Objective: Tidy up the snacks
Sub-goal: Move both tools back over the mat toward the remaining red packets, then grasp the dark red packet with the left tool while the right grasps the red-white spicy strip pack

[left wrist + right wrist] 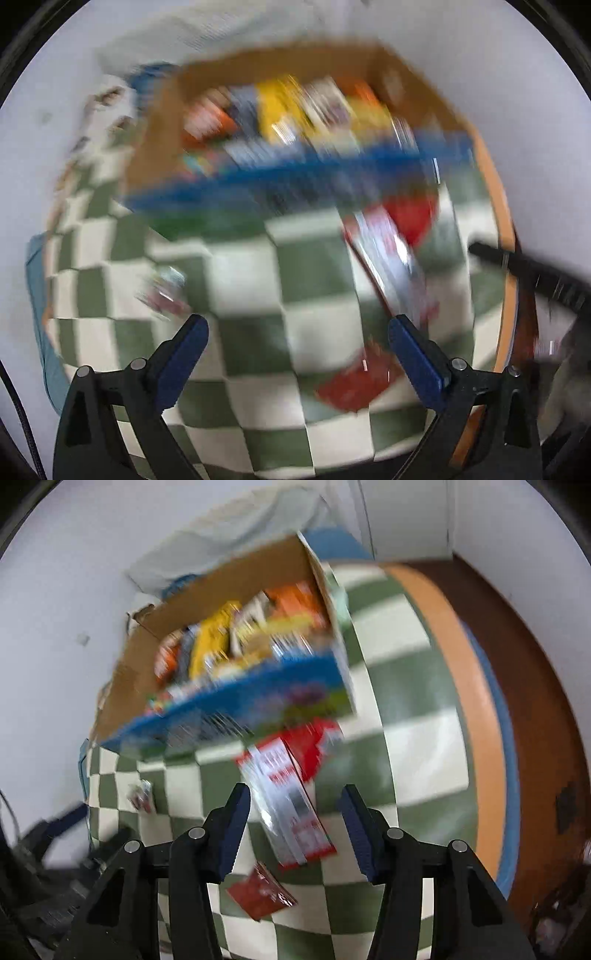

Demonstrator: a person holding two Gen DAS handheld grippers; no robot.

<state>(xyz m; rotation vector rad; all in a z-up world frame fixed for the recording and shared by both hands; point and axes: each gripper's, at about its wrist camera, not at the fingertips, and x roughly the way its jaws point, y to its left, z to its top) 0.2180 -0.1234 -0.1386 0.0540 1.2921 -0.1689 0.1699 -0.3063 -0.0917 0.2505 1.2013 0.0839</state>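
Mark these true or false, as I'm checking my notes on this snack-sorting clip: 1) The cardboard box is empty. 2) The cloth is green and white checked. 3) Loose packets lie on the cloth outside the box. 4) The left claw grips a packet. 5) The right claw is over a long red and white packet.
1) False: the cardboard box holds many packets.
2) True: the cloth is checked.
3) True: a small red packet lies outside.
4) False: the left claw stands open, empty.
5) True: the right claw has the long packet between its fingers.
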